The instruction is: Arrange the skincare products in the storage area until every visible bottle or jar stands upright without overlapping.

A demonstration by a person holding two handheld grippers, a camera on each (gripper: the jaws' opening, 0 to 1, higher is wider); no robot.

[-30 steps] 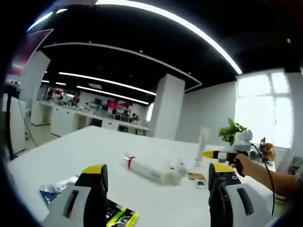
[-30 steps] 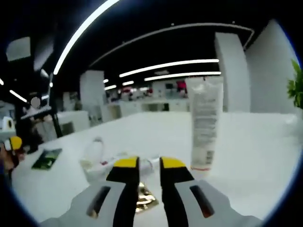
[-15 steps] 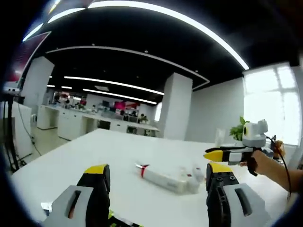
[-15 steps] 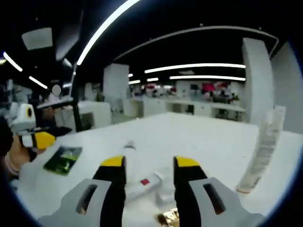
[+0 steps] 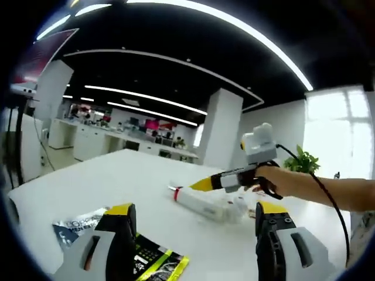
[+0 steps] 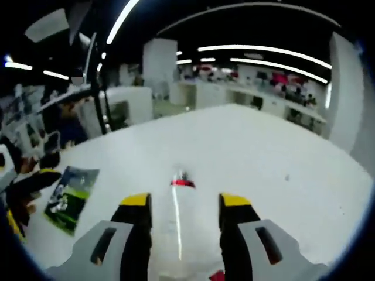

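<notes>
Since half a second back, I saw right gripper [image 6: 180, 202] swing in from beside standing tube to over lying white bottle [image 6: 179, 225]. In left gripper view it now hung just above bottle [image 5: 199, 205], yellow tips toward red band. Its jaws stood apart, bottle between them; contact I could not tell. Left gripper [image 5: 193, 212] jaws wide, holding nothing, above green-black sachets [image 5: 153, 260]. Bottle smooth, cylindrical, on its side on glossy white table [image 5: 111, 181]; sachets flat, shiny.
</notes>
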